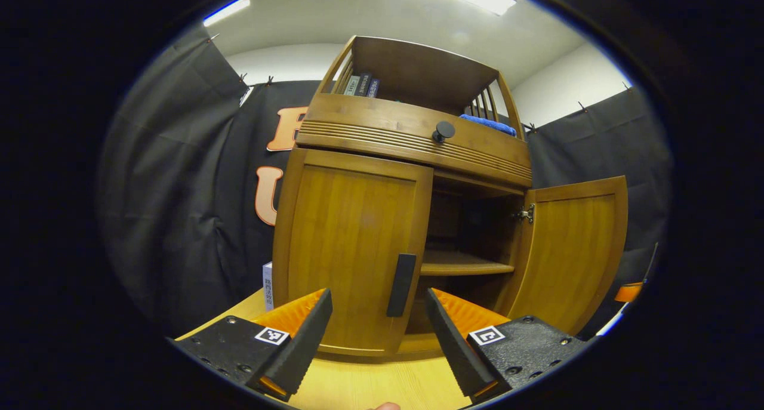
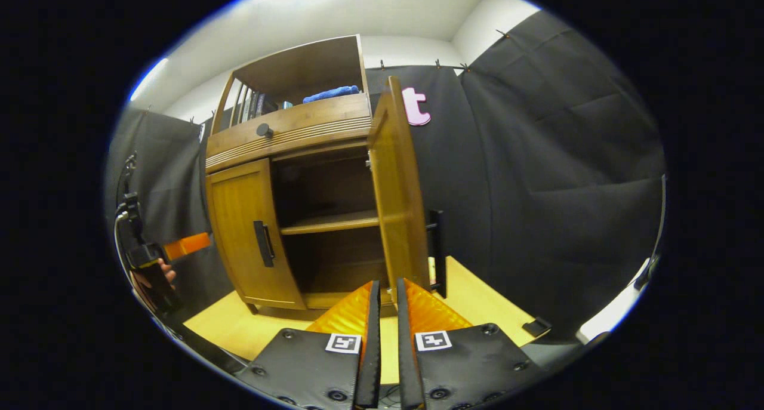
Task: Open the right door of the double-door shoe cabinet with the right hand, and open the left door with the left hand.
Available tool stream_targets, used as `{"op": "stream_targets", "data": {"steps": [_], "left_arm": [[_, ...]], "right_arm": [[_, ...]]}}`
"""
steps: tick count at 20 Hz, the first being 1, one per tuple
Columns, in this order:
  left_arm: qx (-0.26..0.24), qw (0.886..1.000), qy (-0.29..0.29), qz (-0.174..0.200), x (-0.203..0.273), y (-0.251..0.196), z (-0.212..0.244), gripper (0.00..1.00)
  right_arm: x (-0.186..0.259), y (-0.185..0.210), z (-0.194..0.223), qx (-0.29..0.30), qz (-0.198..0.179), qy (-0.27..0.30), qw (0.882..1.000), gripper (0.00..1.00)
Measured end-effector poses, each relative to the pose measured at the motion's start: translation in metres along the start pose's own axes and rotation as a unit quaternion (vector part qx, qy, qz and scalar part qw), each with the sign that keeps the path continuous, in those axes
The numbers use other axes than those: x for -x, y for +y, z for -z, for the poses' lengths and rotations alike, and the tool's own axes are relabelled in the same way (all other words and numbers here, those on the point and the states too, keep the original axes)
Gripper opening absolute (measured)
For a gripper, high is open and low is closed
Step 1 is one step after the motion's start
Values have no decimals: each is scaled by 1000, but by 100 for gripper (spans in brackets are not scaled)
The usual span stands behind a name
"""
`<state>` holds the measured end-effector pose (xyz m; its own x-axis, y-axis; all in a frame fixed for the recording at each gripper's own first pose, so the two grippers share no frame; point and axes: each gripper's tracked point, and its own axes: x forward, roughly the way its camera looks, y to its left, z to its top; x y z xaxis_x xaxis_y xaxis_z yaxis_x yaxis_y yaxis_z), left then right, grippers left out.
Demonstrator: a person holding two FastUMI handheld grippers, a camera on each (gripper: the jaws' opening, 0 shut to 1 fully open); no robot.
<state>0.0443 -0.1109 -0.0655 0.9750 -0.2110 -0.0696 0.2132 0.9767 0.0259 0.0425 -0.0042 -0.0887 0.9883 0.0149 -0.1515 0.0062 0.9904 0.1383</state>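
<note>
In your left gripper view, your left gripper (image 1: 377, 338) is spread wide and holds nothing, its fingers framing the dark handle (image 1: 401, 284) of the closed left door (image 1: 349, 249) without touching it, while farther right the right door (image 1: 570, 249) stands swung open beside the bare inner shelf (image 1: 465, 262). In your right gripper view, the shoe cabinet (image 2: 286, 129) sits on the pale wooden table (image 2: 239, 329), and your right gripper (image 2: 383, 314) is narrowed to a thin gap just below the open door's edge, seemingly gripping nothing, though the fisheye makes that hard to judge.
</note>
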Motion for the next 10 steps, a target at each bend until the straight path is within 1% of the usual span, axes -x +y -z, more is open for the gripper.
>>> {"op": "stream_targets", "data": {"steps": [1, 2, 3, 4, 5, 6, 7, 8, 10], "left_arm": [[0, 1000, -2, 1, -11, -1, 1, 91], [3, 1000, 3, -1, -22, -2, 6, 95], [10, 1000, 8, 2, -31, -3, 10, 95], [16, 1000, 11, 9, -40, -8, 13, 92], [20, 1000, 12, 15, -49, -12, 14, 95], [21, 1000, 10, 21, -55, -16, 17, 92], [21, 999, 7, 24, -58, -18, 18, 95], [21, 999, 2, 28, -60, -19, 17, 92], [15, 999, -10, 39, -72, -23, 16, 92]], "right_arm": [[0, 5, 1, -4, 5, -4, 1000, 12], [2, 11, 2, -12, 12, -9, 1000, 11], [3, 19, 3, -18, 10, -12, 1000, 18], [3, 24, 5, -20, 14, -15, 1000, 29], [3, 24, 7, -20, 20, -17, 999, 39], [3, 26, 6, -23, 19, -17, 999, 50], [4, 30, 6, -25, 14, -17, 999, 60], [6, 31, 4, -23, 14, -18, 999, 71], [4, 29, 2, -18, 18, -27, 999, 92]]}}
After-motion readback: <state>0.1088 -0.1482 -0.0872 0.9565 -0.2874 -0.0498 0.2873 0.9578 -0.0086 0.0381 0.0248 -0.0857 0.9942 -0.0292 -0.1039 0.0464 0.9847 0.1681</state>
